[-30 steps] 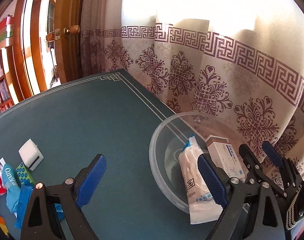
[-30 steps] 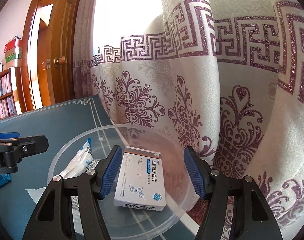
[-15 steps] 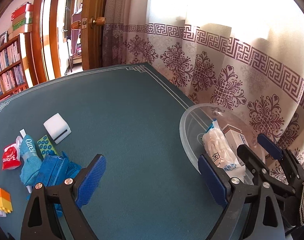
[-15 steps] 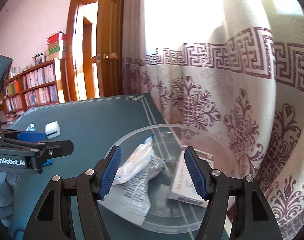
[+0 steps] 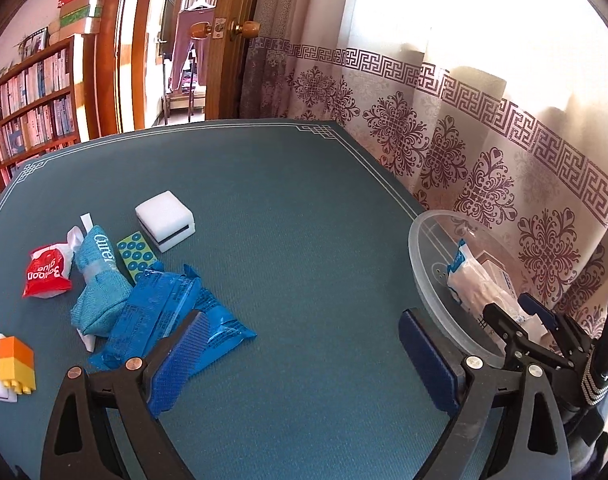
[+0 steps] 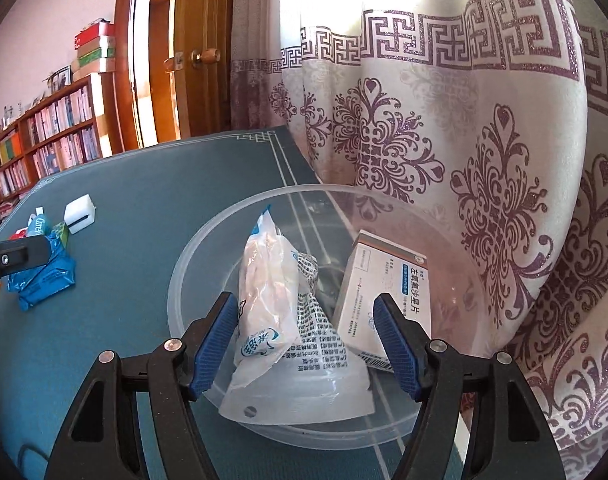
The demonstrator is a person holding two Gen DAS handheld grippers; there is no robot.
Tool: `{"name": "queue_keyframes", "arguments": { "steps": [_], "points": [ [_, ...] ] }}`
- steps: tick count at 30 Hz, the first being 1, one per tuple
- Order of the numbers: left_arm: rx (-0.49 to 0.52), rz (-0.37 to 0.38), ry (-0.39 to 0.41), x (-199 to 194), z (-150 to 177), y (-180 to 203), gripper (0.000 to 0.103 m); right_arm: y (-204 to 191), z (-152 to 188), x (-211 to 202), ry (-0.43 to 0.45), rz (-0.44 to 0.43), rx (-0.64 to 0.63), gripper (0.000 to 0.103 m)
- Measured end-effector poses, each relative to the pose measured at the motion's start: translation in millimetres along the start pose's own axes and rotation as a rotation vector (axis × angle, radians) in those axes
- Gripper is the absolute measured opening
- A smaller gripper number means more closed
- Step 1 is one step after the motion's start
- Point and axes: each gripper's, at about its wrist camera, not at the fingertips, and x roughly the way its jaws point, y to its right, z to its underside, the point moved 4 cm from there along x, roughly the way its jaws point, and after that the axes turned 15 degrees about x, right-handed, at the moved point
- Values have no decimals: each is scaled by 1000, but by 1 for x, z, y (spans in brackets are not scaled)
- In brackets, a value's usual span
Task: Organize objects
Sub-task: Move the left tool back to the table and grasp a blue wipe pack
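Note:
A clear plastic bowl [image 6: 191,264] stands at the table's right edge and holds a white plastic packet [image 6: 269,280] and a white medicine box [image 6: 380,296]. My right gripper [image 6: 306,346] is open and empty just over the bowl's near rim. My left gripper [image 5: 304,360] is open and empty above the green table, left of the bowl [image 5: 424,264]. To its left lie a blue foil packet [image 5: 163,312], a teal pouch [image 5: 99,280], a green dotted card [image 5: 135,256], a red glue packet [image 5: 45,270], a white foam block [image 5: 165,220] and an orange-yellow brick [image 5: 15,364].
A patterned curtain [image 6: 464,140] hangs right behind the bowl along the table's right edge. A wooden door [image 5: 223,40] and bookshelves [image 5: 27,104] stand beyond the far edge. The right gripper's body [image 5: 544,344] shows beside the bowl in the left wrist view.
Both grippers have drawn back and turned left. The left one has moved away from the bowl toward the pile of items. The right one has risen off the medicine box.

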Motion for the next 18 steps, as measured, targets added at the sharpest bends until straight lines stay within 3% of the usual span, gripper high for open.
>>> {"name": "queue_keyframes", "arguments": {
  "steps": [6, 18],
  "points": [
    [-22, -19, -11, -4, 11, -14, 98, -12, 3, -9, 12, -26, -22, 71],
    [-84, -119, 2, -26, 33, -58, 98, -38, -5, -48, 121, -82, 32, 72]
  ]
}}
